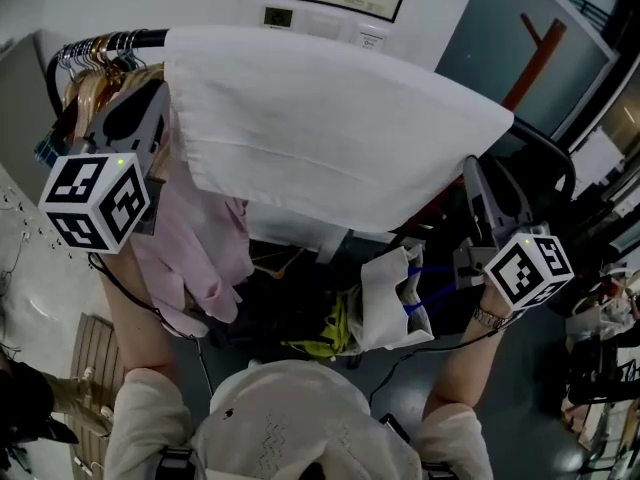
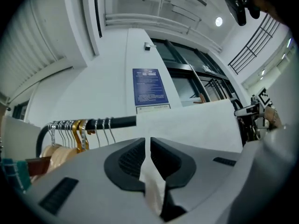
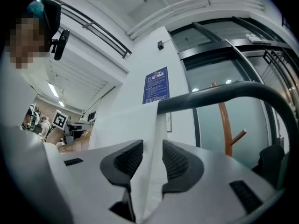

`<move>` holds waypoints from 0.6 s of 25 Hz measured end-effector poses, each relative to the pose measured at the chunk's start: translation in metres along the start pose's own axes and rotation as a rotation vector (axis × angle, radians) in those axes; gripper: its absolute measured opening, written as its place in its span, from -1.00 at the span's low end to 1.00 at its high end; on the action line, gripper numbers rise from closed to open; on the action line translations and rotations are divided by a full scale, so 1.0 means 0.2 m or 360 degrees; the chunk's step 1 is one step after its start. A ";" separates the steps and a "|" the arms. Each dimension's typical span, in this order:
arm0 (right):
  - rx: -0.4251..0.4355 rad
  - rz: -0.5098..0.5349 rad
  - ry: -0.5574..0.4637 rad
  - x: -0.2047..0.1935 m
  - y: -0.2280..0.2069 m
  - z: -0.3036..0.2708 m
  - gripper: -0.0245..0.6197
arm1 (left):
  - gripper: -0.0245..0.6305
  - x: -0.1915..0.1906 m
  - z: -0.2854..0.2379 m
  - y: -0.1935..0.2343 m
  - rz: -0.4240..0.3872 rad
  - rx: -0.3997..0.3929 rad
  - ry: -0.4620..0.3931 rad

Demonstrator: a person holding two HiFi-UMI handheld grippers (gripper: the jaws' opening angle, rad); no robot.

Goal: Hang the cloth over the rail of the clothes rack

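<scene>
A white cloth [image 1: 330, 128] lies draped over the black rail [image 1: 135, 39] of the clothes rack and hangs down on the near side. My left gripper [image 1: 160, 96] is at the cloth's left edge. In the left gripper view it [image 2: 148, 143] is shut on a fold of the cloth [image 2: 187, 125], just under the rail [image 2: 119, 122]. My right gripper [image 1: 474, 173] is at the cloth's right corner. In the right gripper view its jaws [image 3: 153, 146] stand apart, and the cloth [image 3: 126, 125] hangs loosely between the pads below the rail [image 3: 210, 94].
Several hangers [image 1: 95, 58] crowd the rail's left end, with a pink garment [image 1: 190, 248] hanging below them. A white bag [image 1: 390, 298] and dark clutter sit under the rack. A wooden coat stand [image 1: 535, 53] rises behind the rail's right bend.
</scene>
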State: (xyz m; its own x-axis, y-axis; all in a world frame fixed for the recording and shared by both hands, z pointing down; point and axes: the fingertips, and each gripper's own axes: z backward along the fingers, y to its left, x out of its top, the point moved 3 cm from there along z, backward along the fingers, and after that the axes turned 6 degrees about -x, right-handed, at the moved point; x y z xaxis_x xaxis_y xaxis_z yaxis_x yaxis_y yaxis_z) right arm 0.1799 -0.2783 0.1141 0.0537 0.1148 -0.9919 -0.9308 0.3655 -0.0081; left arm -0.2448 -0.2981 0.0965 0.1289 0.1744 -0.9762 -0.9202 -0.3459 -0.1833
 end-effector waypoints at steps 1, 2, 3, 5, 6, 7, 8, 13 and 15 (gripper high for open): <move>0.0006 -0.0005 0.0009 -0.01 0.00 -0.01 -0.56 | -0.86 -0.03 -0.02 -0.03 0.0005 -0.0032 0.0019; 0.0009 -0.0006 0.0017 -0.01 0.01 -0.02 -0.56 | -0.86 -0.06 -0.04 -0.05 0.0009 -0.0061 0.0036; 0.0012 -0.0007 0.0027 -0.01 0.00 -0.02 -0.57 | -0.86 -0.09 -0.05 -0.08 0.0010 -0.0086 0.0052; 0.0009 -0.0021 0.0040 -0.02 -0.01 -0.02 -0.79 | -0.86 -0.12 -0.06 -0.13 0.0001 -0.0123 0.0076; -0.0004 -0.0032 0.0034 -0.01 -0.02 -0.01 -0.84 | -0.86 -0.13 -0.06 -0.15 -0.0007 -0.0133 0.0083; -0.0027 -0.0040 0.0023 0.00 -0.04 0.00 -0.86 | -0.86 -0.13 -0.06 -0.17 -0.0013 -0.0142 0.0087; -0.0056 -0.0043 0.0010 0.01 -0.06 0.01 -0.86 | -0.86 -0.14 -0.06 -0.19 -0.0011 -0.0154 0.0090; -0.0100 -0.0075 -0.0085 0.07 -0.13 0.07 -0.86 | -0.86 -0.22 -0.10 -0.27 0.0032 -0.0225 0.0129; -0.0081 -0.0051 -0.0115 0.05 -0.10 0.08 -0.85 | -0.86 -0.23 -0.09 -0.28 0.0065 -0.0180 0.0100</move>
State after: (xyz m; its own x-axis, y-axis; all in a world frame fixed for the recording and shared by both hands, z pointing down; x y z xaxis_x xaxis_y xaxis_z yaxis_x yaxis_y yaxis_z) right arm 0.2048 -0.2700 0.1055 0.1077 0.1706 -0.9794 -0.9453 0.3227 -0.0477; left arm -0.1922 -0.3038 0.1505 0.1185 0.1011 -0.9878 -0.8781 -0.4538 -0.1517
